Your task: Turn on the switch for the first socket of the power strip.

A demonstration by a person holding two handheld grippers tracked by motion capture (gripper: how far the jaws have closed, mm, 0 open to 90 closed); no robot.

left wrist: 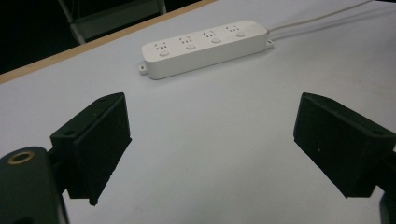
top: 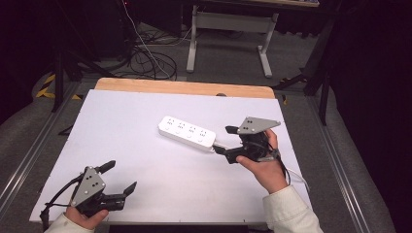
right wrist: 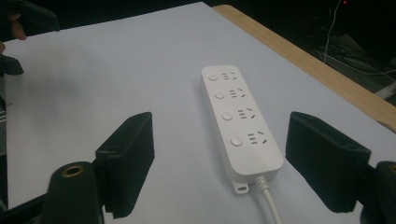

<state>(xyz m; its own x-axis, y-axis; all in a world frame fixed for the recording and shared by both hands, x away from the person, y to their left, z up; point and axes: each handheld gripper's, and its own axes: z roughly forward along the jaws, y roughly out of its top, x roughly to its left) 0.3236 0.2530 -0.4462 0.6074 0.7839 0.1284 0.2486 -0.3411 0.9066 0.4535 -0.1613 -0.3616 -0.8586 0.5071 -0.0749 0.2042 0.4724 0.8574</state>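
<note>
The white power strip [top: 187, 132] lies flat near the middle of the table [top: 121, 145], its cord running toward your right hand. Your right gripper [top: 225, 140] sits just beside its corded end, jaws spread wide with nothing between them. Your left gripper [top: 119, 177] rests well apart at the near-left corner, jaws spread too.

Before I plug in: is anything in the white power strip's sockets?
Empty. All four sockets on the white plastic power strip show bare; its own cord trails off.
</note>
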